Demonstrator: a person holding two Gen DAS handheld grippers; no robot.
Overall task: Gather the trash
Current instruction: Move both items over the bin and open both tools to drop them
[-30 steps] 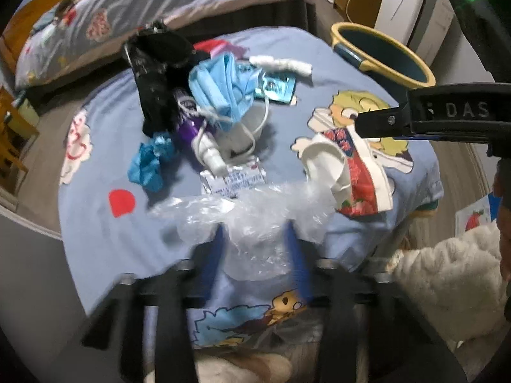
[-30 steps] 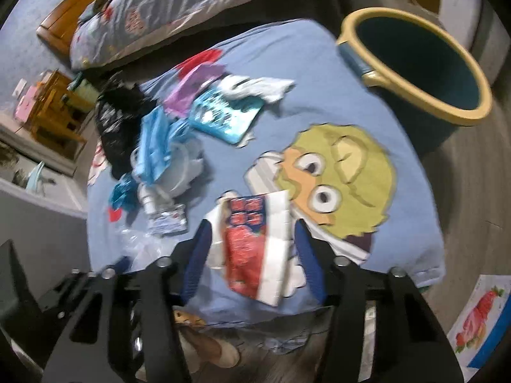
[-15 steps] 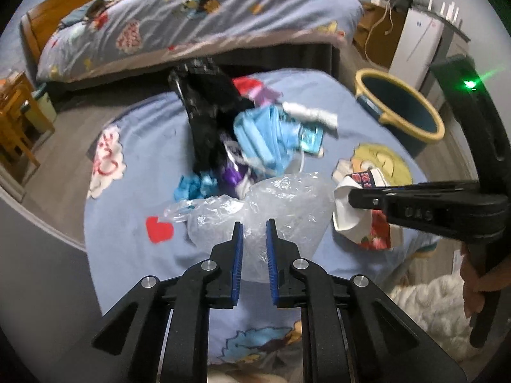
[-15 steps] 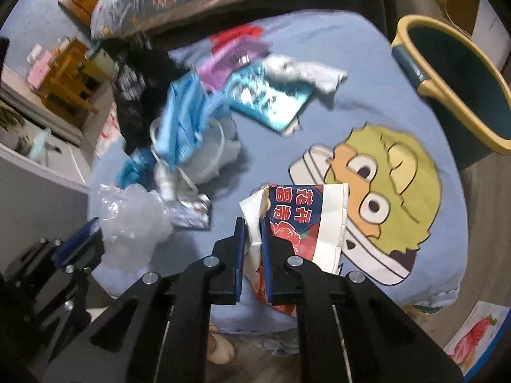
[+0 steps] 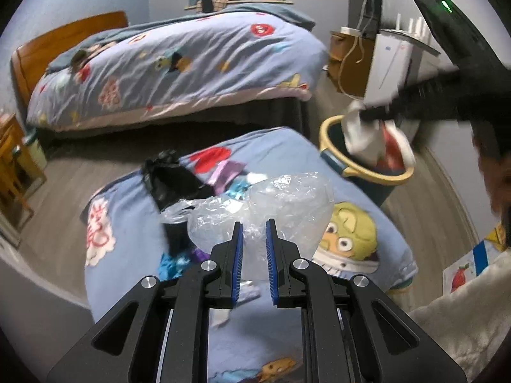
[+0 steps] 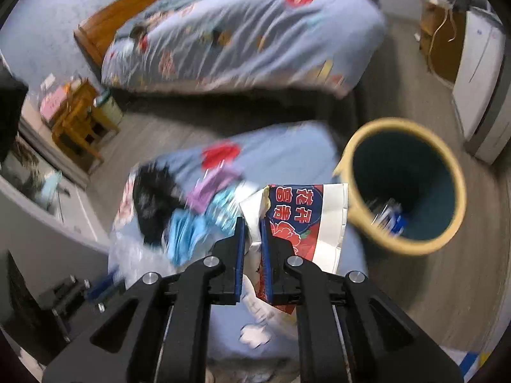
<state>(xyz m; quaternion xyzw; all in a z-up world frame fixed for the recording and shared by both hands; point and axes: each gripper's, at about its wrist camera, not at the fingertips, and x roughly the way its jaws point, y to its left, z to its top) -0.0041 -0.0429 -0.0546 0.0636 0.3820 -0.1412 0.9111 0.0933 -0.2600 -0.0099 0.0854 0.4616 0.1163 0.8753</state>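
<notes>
Holding one piece of trash in each gripper above the cloth-covered bench.

Left wrist view: the left gripper (image 5: pixel 254 236) had its blue fingers (image 5: pixel 238 255) clenched on a crumpled clear plastic bag (image 5: pixel 287 201), lifted over the bench (image 5: pixel 134 249); beyond it the right gripper (image 5: pixel 377 113) carried a red-and-white paper bag (image 5: pixel 377 146) over the yellow-rimmed bin (image 5: pixel 367 172). Right wrist view: the right gripper (image 6: pixel 253 239) pinched the paper bag (image 6: pixel 306 217) at its torn edge, just beside the bin (image 6: pixel 357 159), with blue masks (image 6: pixel 185 233) and black plastic (image 6: pixel 153 201) lying on the bench.
</notes>
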